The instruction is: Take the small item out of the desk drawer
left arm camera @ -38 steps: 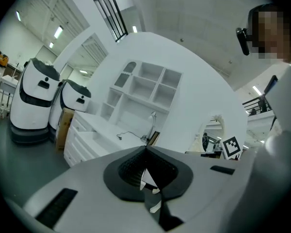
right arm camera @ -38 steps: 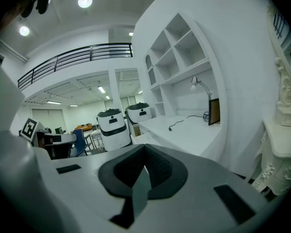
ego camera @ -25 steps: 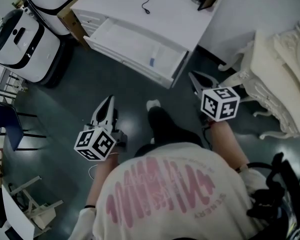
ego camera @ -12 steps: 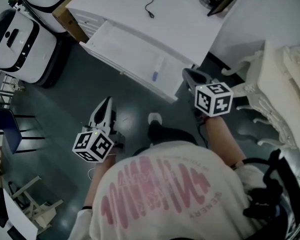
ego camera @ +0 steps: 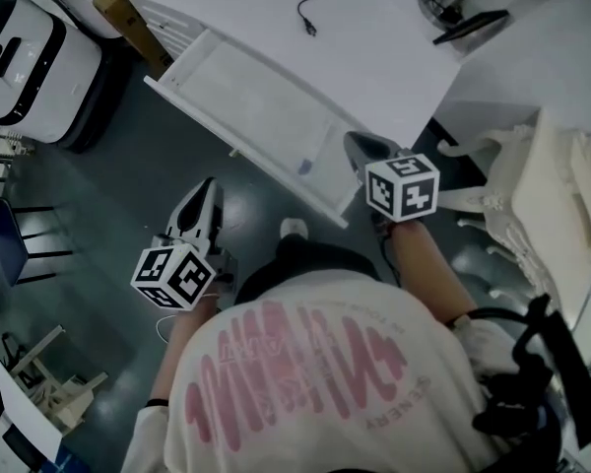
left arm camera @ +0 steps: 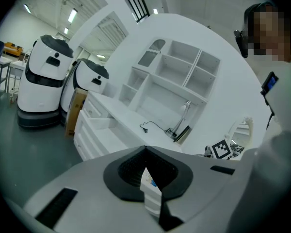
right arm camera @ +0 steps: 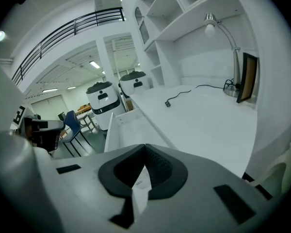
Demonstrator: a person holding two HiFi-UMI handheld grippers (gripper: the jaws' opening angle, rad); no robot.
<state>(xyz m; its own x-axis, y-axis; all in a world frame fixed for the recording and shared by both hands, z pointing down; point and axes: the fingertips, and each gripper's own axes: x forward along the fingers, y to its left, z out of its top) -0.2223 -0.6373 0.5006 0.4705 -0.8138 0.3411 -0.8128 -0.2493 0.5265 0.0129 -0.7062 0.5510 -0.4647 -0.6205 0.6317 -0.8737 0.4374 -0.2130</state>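
The small item, a pale thing with a blue mark, is lying inside the open drawer, near its right end and close to the front wall, and nothing is touching it. The drawer is standing pulled out from under the white worktop, where a dark cable is lying well away from the drawer. We are holding the right gripper just beside the item, hovering over the drawer's right front corner with its tip pointing toward the worktop. Its jaws are pressing fully together and gripping nothing. The left gripper is hanging lower and well apart from the drawer, over the dark floor. Its jaws are also sitting together, with no object from the scene between them. We are judging this as the reach, with the drawer already open and the grasp not yet begun. The next move is calling for us to spread the right jaws, lower them into the drawer on either side of the item while keeping clear of the front wall, and close before lifting. As the item is lying flat and low, we are expecting to need a steep, careful descent.
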